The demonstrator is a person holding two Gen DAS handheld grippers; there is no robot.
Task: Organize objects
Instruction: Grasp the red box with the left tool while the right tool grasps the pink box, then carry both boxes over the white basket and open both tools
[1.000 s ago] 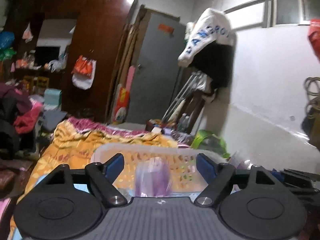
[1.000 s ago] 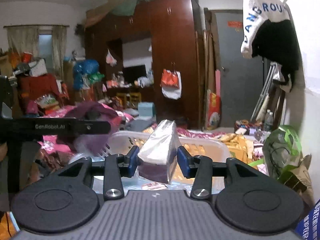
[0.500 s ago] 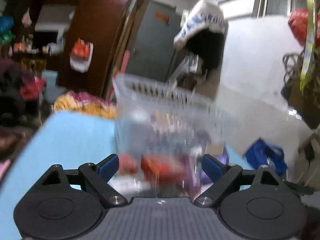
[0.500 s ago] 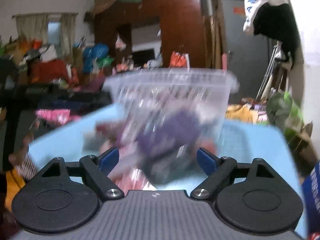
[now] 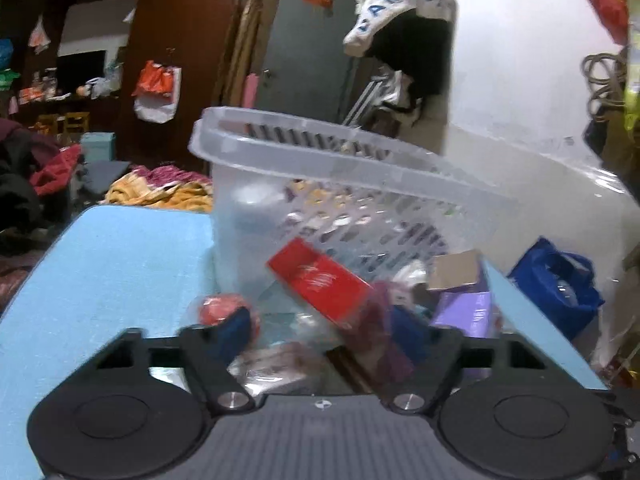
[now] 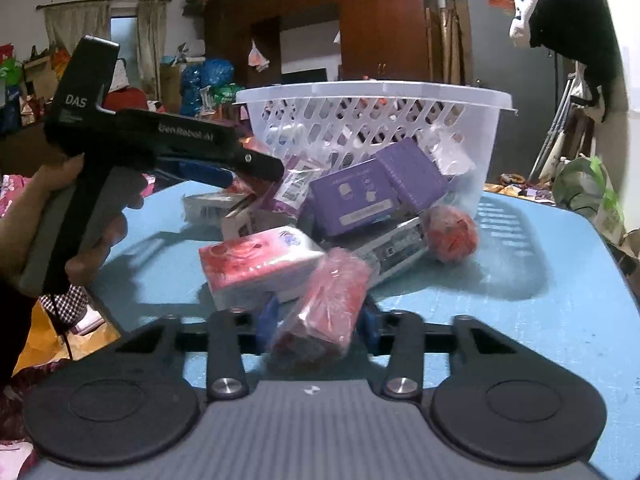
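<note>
Between the closing jaws of the right gripper (image 6: 316, 326) lay a red plastic-wrapped packet (image 6: 326, 300) on the blue table (image 6: 560, 280), long axis pointing toward the tipped basket (image 6: 372, 120); the left gripper (image 5: 324, 330), half open and closing, gripped nothing clearly.

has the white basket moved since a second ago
Yes. The white basket now lies tipped on the blue table, its contents spilled, reaching higher against the brown wardrobe than before.

Pale blue worktop (image 6: 540, 320); clear white slotted basket (image 6: 372, 92); purple boxes (image 6: 352, 200); pink rose-printed tissue pack (image 6: 256, 264); red ball (image 6: 452, 232).
</note>
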